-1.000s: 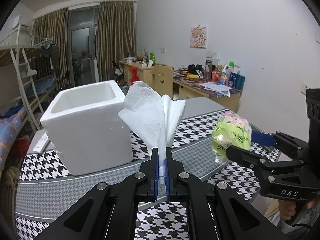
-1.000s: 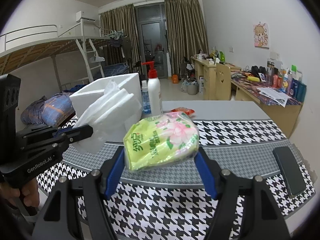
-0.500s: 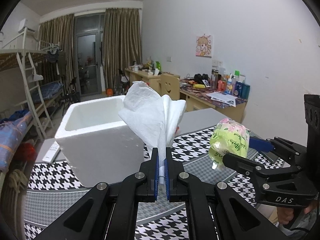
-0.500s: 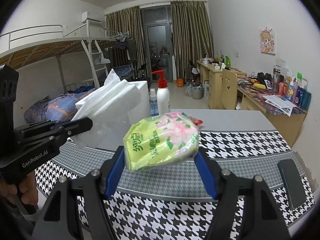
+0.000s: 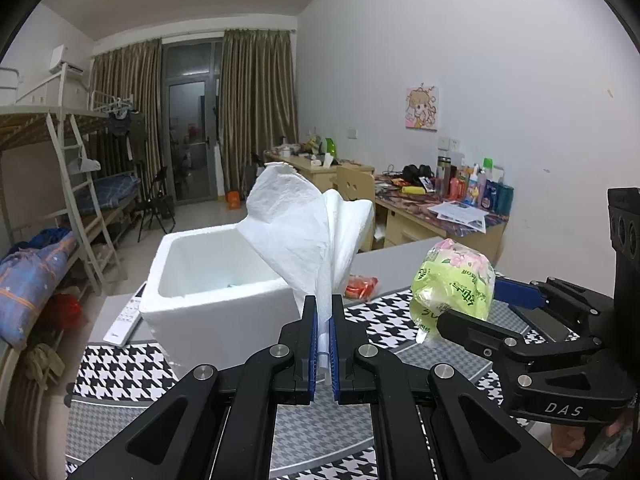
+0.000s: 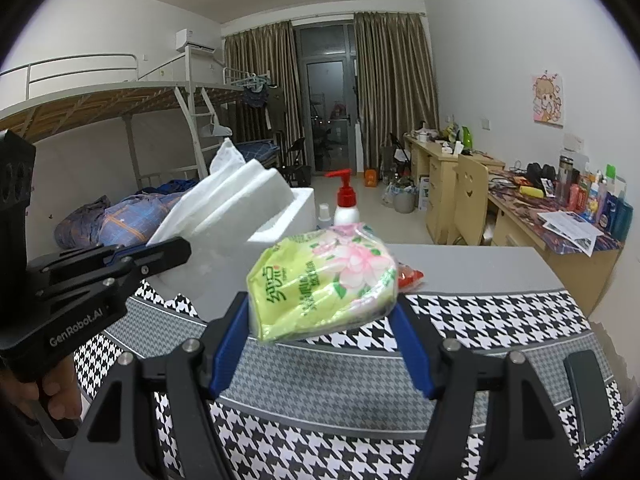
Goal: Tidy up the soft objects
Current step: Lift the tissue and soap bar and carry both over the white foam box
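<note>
My left gripper (image 5: 323, 312) is shut on a wad of white tissue paper (image 5: 304, 236) that fans upward above its fingers. Behind the tissue stands a white foam box (image 5: 208, 284), open at the top, on the table. My right gripper (image 6: 320, 320) is shut on a green tissue pack with pink flowers (image 6: 324, 280), held above the houndstooth tablecloth (image 6: 460, 312). In the left wrist view the same green tissue pack (image 5: 454, 284) hangs to the right of the box. The right wrist view shows the white tissue paper (image 6: 228, 204) at the left, in front of the foam box (image 6: 288, 216).
A red packet (image 5: 360, 286) lies on the grey table behind the box. A pump bottle (image 6: 346, 200) and a small bottle stand by the box's far side. A white remote (image 5: 124, 316) lies left of the box, a dark phone (image 6: 592, 400) at the right edge.
Both grippers have risen with their loads and moved toward the foam box. The box's open inside now shows in the left wrist view.
</note>
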